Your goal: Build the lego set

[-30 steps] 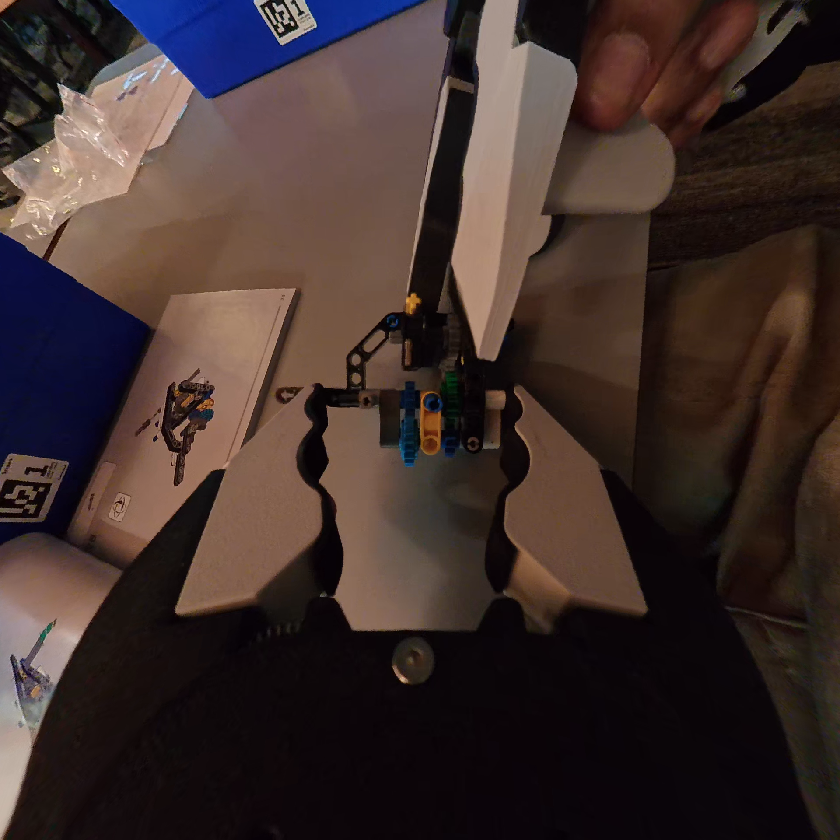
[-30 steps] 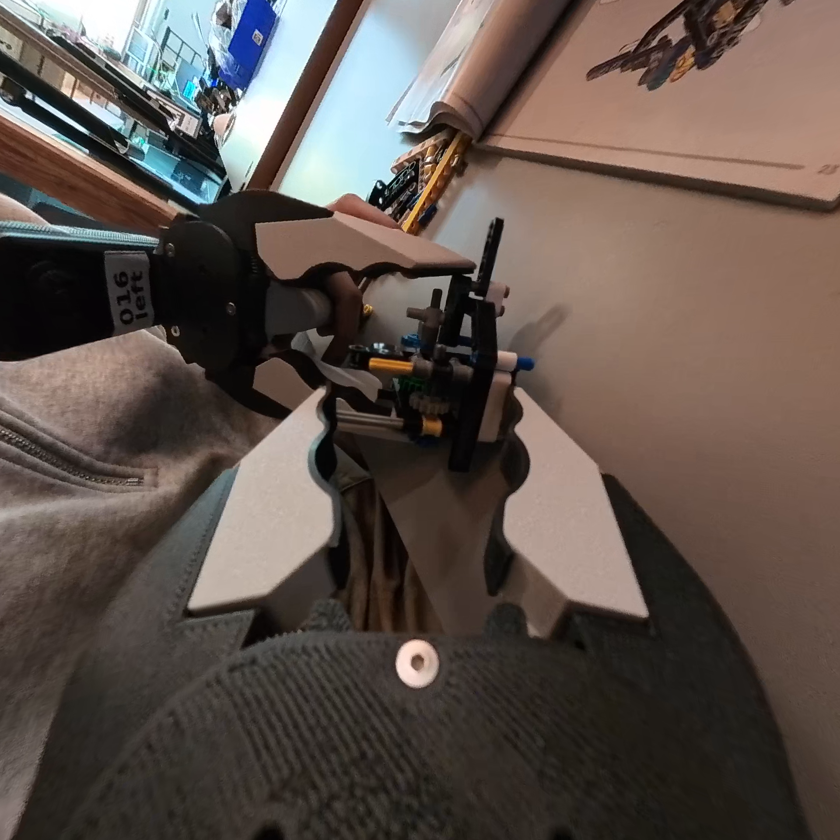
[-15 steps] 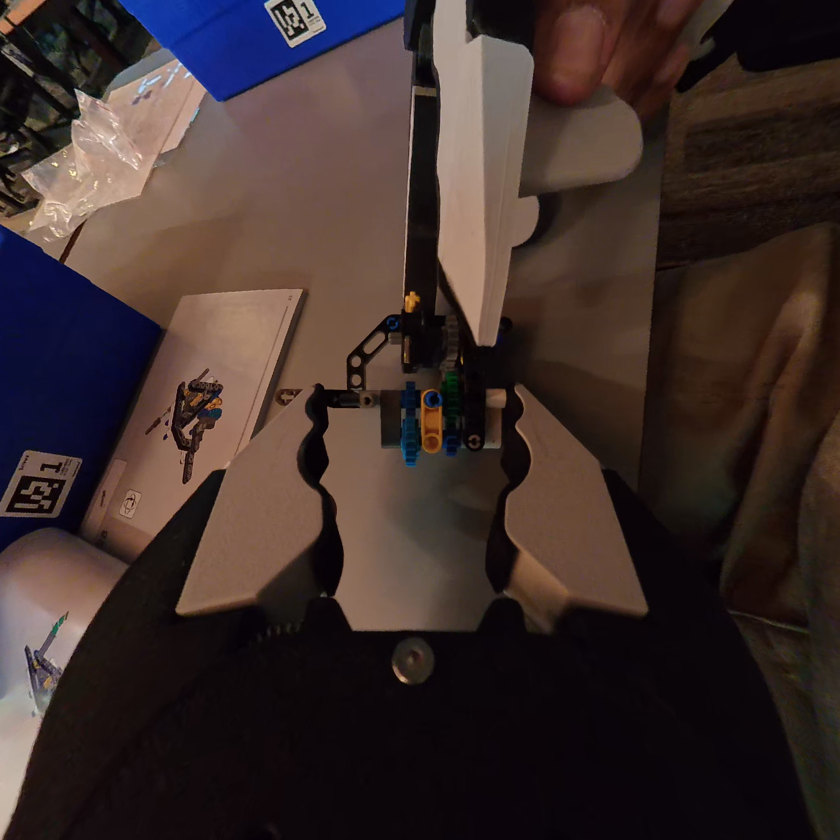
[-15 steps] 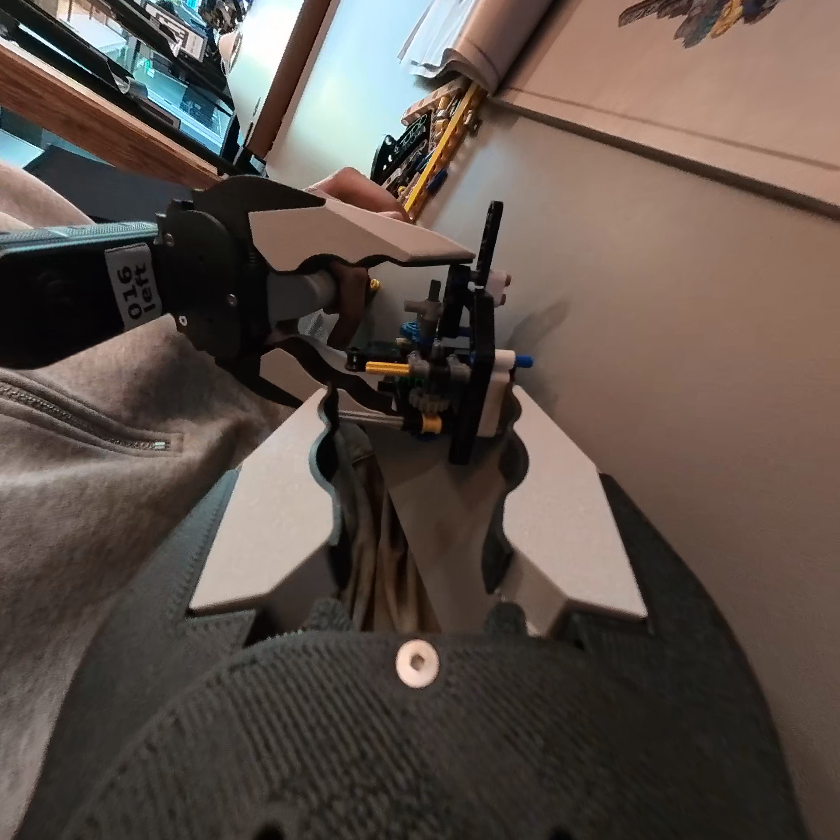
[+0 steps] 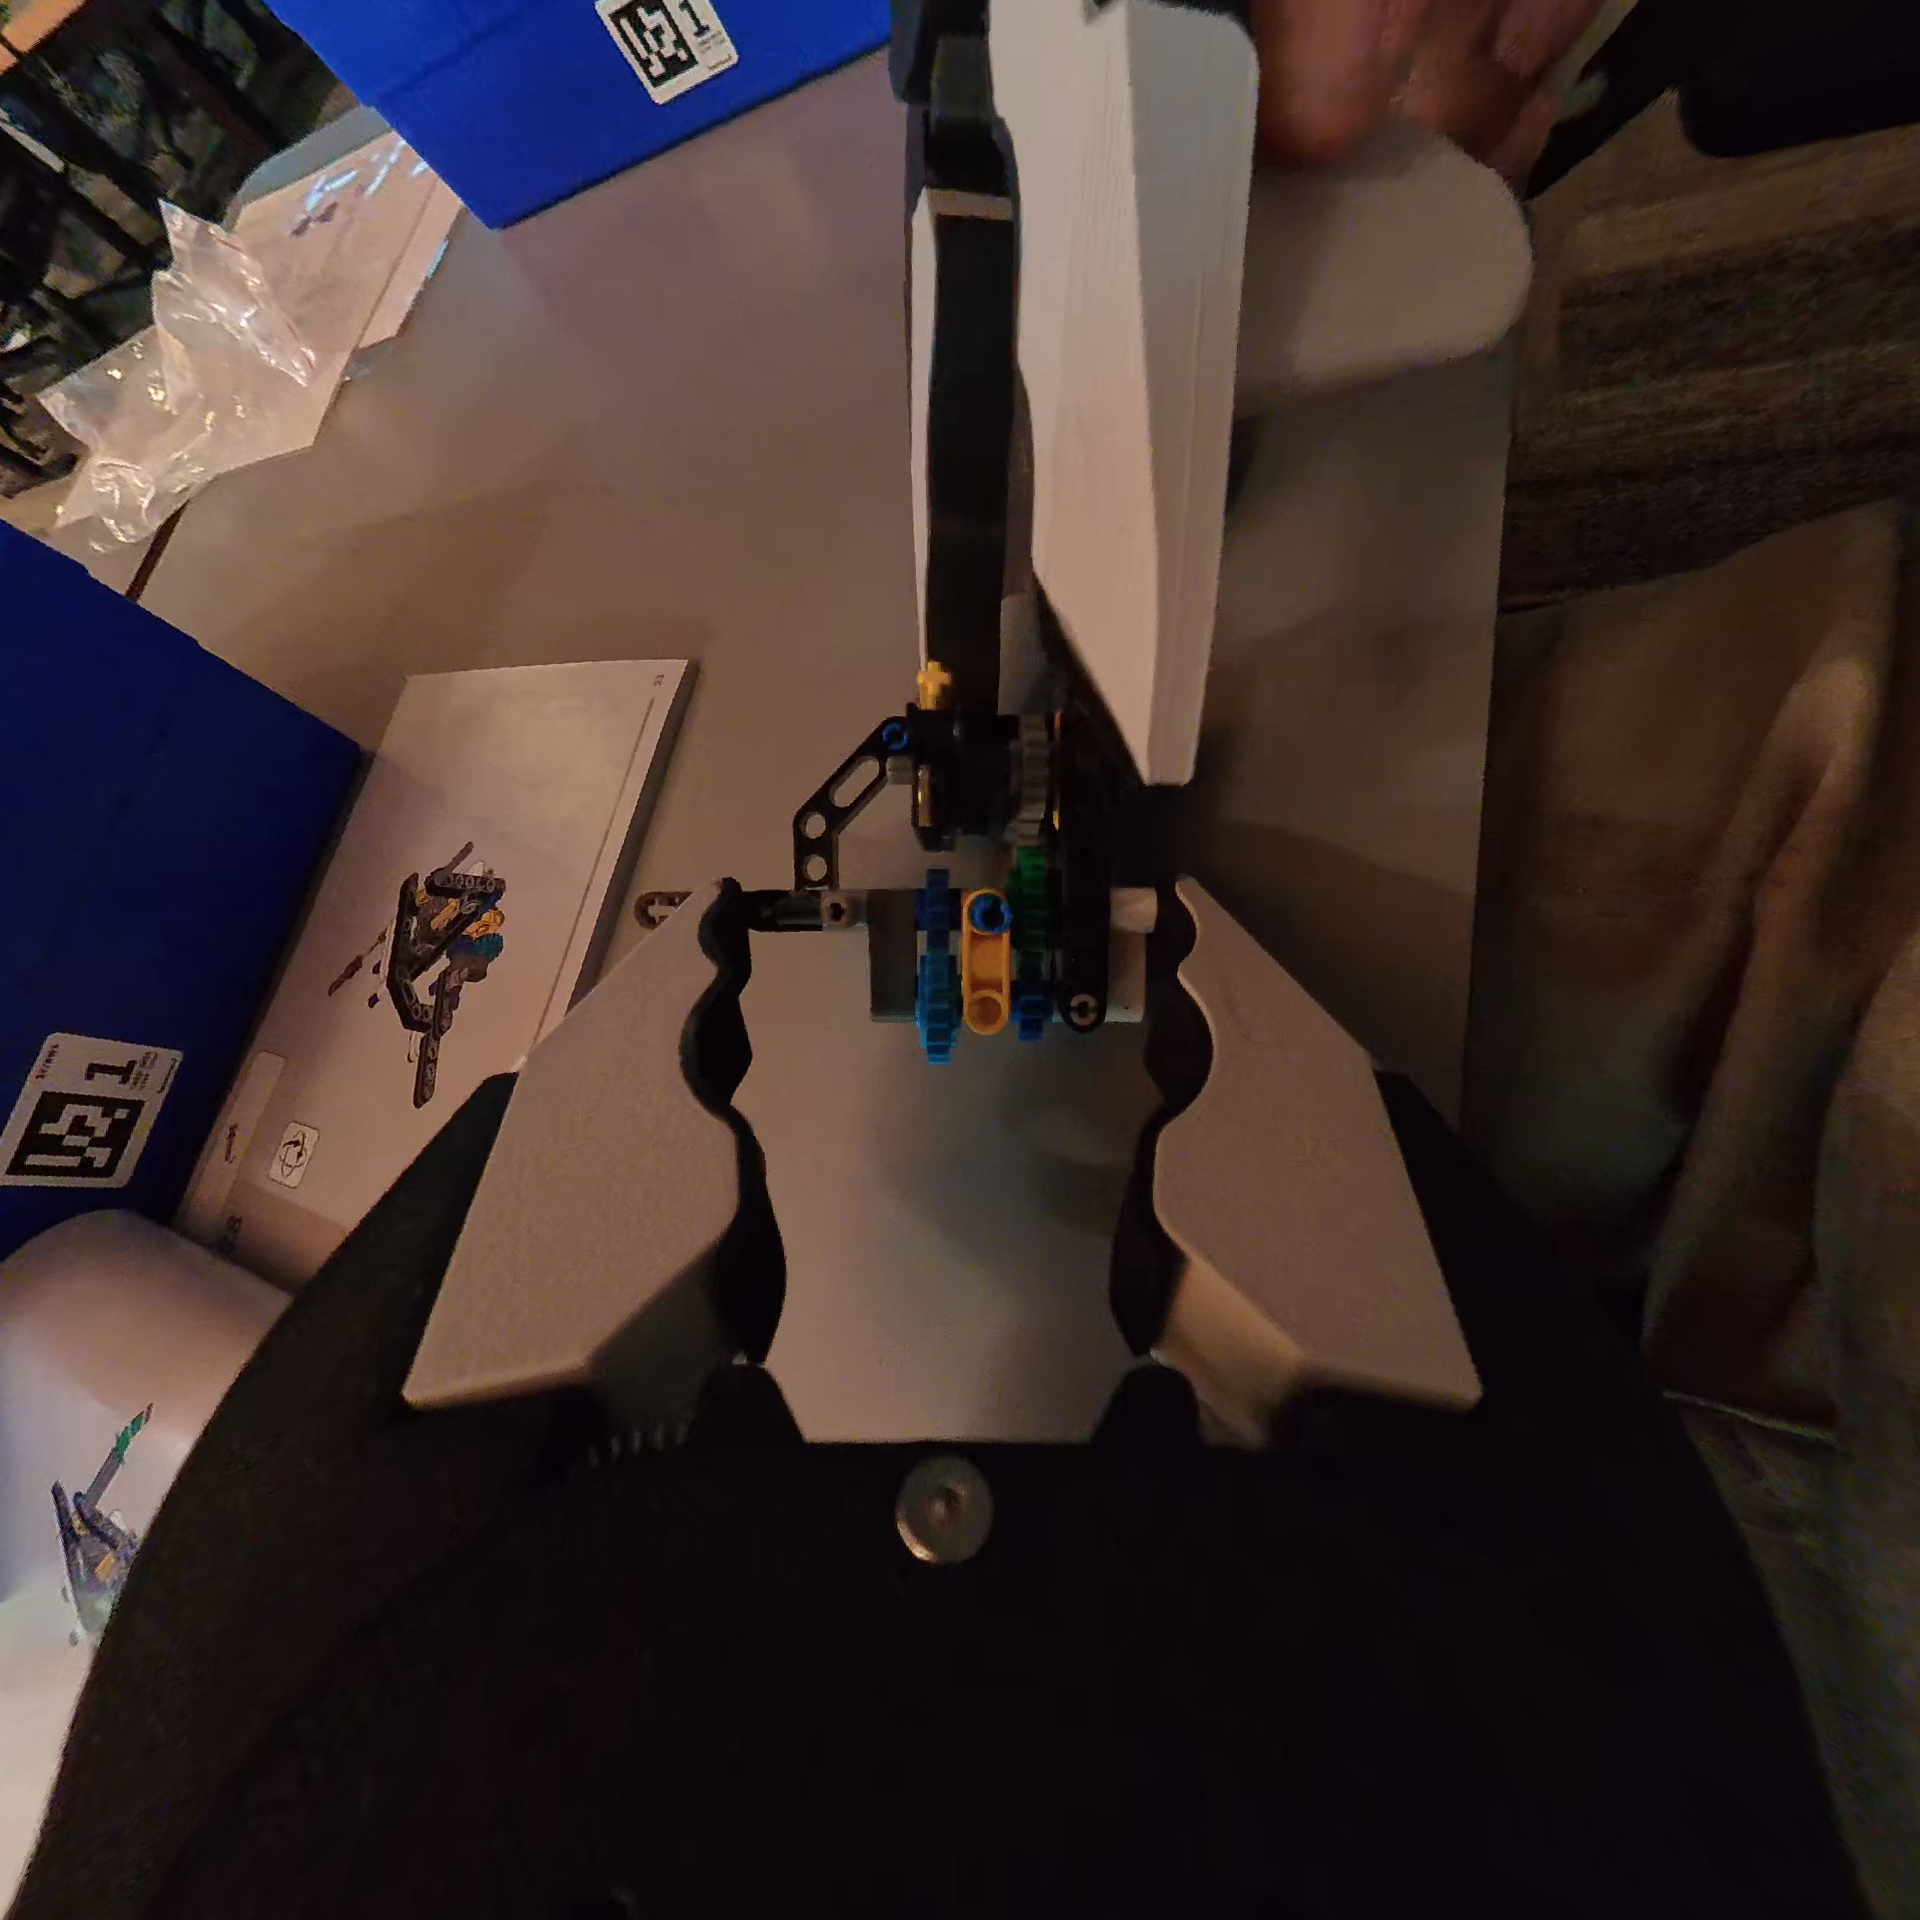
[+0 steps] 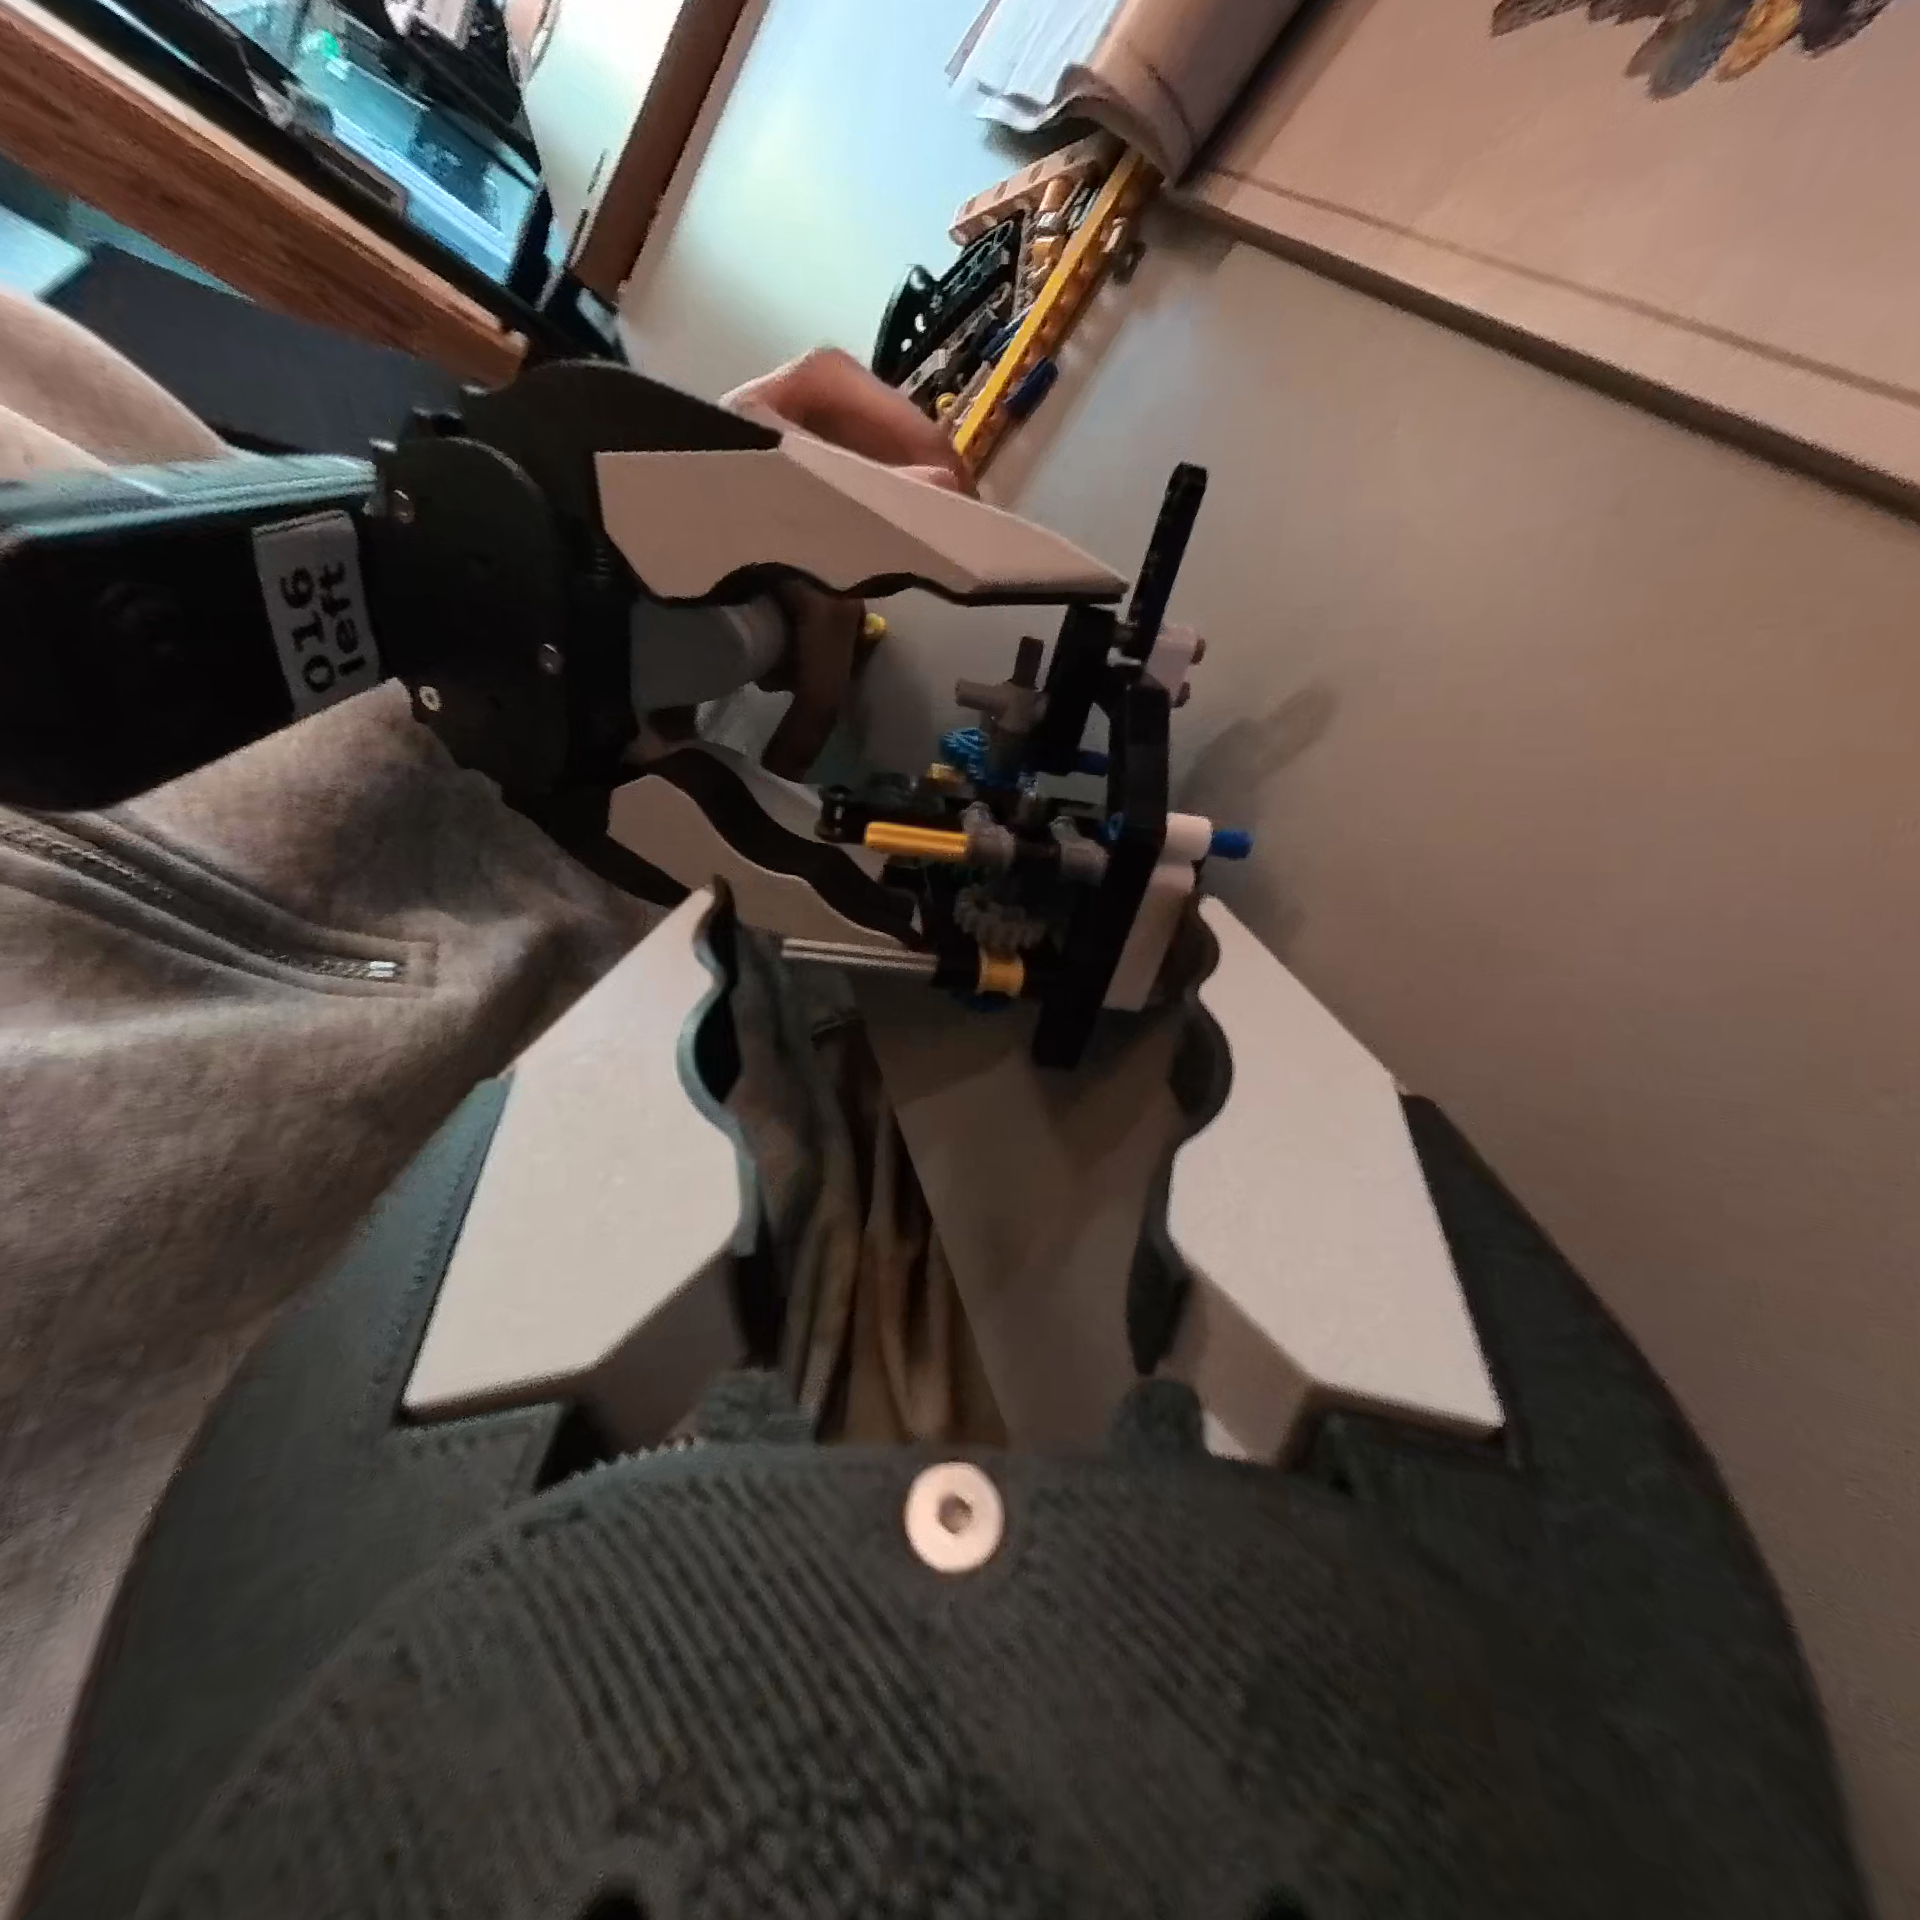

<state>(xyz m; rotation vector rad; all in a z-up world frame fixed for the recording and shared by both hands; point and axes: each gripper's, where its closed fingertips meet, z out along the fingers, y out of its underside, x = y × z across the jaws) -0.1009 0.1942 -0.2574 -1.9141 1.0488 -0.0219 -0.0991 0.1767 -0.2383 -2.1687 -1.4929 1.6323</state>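
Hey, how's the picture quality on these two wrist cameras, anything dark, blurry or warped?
Left wrist view: dim and warm-toned, the gripper body nearly black; the lego assembly stays fairly sharp, while the hand at the top edge is blurred. Right wrist view: brighter, with glare on the far table and soft edges overall. Both show wide-angle bending.

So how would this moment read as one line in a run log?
left gripper: shut on colourful geared lego assembly | right gripper: shut on same assembly | held above grey table
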